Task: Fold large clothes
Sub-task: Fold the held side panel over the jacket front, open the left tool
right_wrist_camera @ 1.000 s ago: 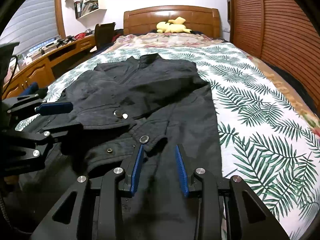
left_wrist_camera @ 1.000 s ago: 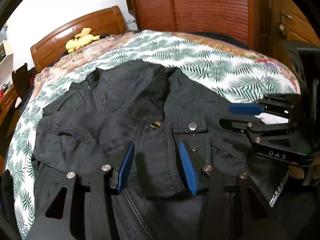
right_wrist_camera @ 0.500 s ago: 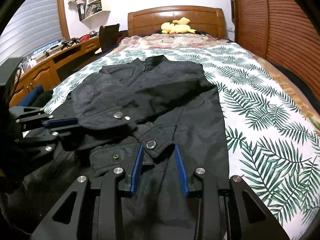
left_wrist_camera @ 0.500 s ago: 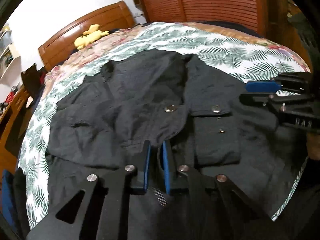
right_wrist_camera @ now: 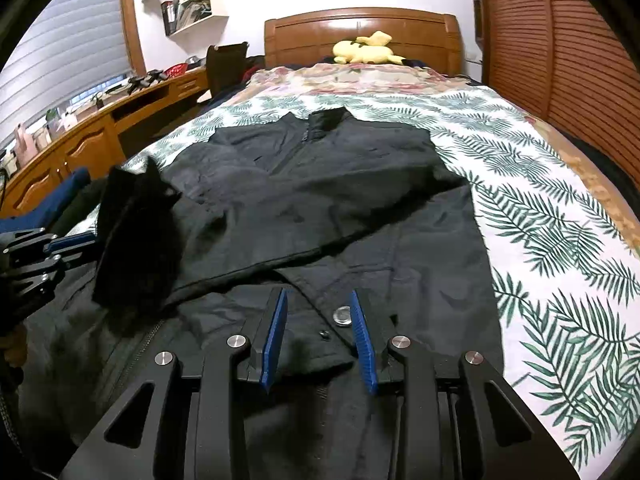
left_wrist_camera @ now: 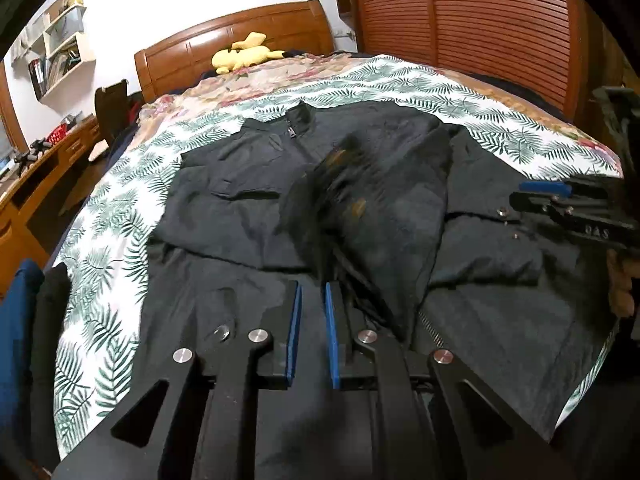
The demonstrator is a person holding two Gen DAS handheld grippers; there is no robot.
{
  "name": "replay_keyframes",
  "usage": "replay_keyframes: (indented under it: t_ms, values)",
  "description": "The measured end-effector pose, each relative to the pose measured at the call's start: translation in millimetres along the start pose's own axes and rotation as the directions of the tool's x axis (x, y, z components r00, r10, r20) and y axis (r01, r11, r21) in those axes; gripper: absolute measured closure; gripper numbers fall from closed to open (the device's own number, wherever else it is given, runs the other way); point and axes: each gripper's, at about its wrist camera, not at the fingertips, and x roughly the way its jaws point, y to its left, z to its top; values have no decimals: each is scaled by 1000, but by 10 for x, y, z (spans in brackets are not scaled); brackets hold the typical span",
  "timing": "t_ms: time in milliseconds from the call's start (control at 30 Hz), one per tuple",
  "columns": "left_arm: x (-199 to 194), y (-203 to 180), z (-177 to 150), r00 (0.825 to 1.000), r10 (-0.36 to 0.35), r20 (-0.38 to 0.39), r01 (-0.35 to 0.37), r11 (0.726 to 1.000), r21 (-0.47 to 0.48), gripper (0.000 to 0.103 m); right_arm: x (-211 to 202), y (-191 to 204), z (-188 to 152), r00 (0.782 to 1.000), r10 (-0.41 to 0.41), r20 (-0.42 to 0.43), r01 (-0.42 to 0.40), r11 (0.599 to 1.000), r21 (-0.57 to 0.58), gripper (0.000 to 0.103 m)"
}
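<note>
The black jacket lies spread on the leaf-print bedspread. Its collar points to the far end, where a yellow plush toy sits against the wooden headboard. Its hem is at the near edge, right under both tools. Down at the near left, the left gripper has just been closing. Its blue pads now stand only a narrow slot apart, and it has a fold of the sleeve pinched. That dark cloth rises from the pads as a blurred bunch, lifted off the body of the jacket and hanging over its middle. From the right wrist view the same bunch shows as a raised black flap beside the left gripper, up off the jacket's left side. Over on the near right, the right gripper sits low over the jacket's front with its jaws partly apart. A cuff-like flap with a silver snap button lies between the pads, the button just beside the right-hand pad, and the left-hand pad stands clear of the flap. A wooden desk runs along the far left wall.
</note>
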Motion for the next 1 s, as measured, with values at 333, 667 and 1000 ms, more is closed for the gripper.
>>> replay_keyframes:
  t_ms: [333, 667, 1000]
  values:
    - [-277, 373, -319, 998, -18, 54, 24, 995, -101, 31, 132, 69, 2, 1000, -1, -19, 1, 1000, -23, 69]
    - [-418, 886, -810, 1000, 6, 24, -1, 975, -222, 22, 124, 142, -11, 1000, 15, -22, -16, 998, -56, 69]
    - [-518, 1284, -1079, 999, 29, 31, -19, 956, -293, 22, 122, 245, -83, 999, 24, -28, -26, 997, -78, 69]
